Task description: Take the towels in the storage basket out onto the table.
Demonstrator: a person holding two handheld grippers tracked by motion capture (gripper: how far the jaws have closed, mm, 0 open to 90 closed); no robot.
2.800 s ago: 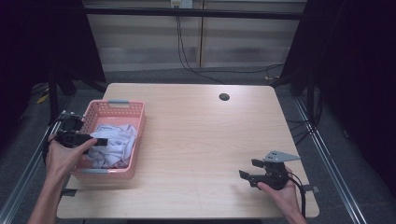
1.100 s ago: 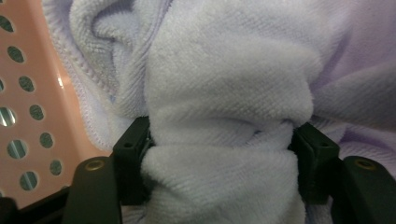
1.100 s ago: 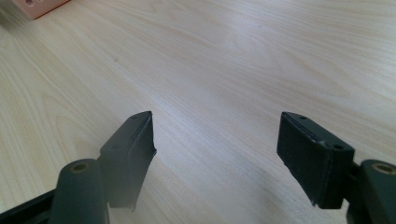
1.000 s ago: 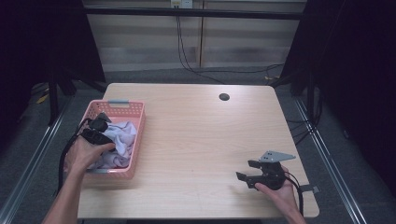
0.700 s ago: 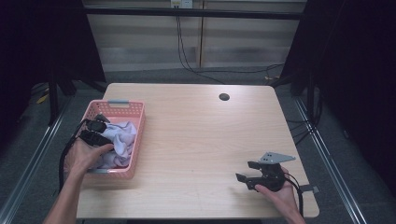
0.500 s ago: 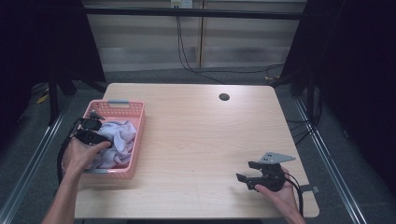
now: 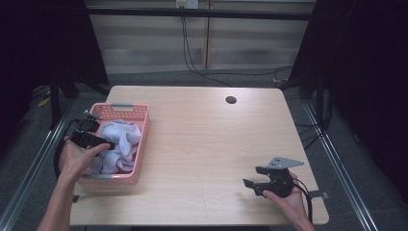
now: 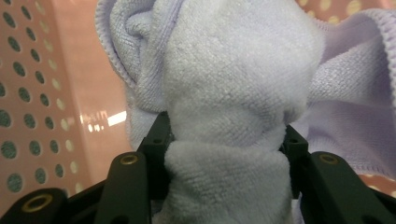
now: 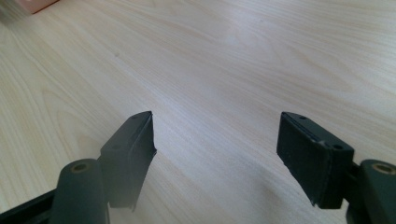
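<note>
A pink perforated basket (image 7: 145,137) stands at the table's left side with a lavender terry towel (image 7: 121,140) piled in it. My left gripper (image 7: 108,144) reaches in over the basket's left rim. In the left gripper view the jaws pinch a thick bunched fold of the towel (image 8: 233,70), and the cloth bulges above and below the left gripper (image 8: 226,140). These jaws have just been closing, with the towel between them. My right gripper (image 7: 252,176) rests in a hand near the table's front right. Its jaws stand wide apart over bare wood in the right gripper view (image 9: 217,140).
The light wooden table (image 7: 207,144) has a small dark round hole (image 7: 231,100) near its far edge. Metal rails run along both sides of the table. Cables hang on the wall behind it. A corner of the basket (image 9: 37,4) is at the upper left of the right gripper view.
My left gripper moved from the basket's left rim into the basket, closed on the towel and rose a little with the fold in it. The right gripper kept still.
</note>
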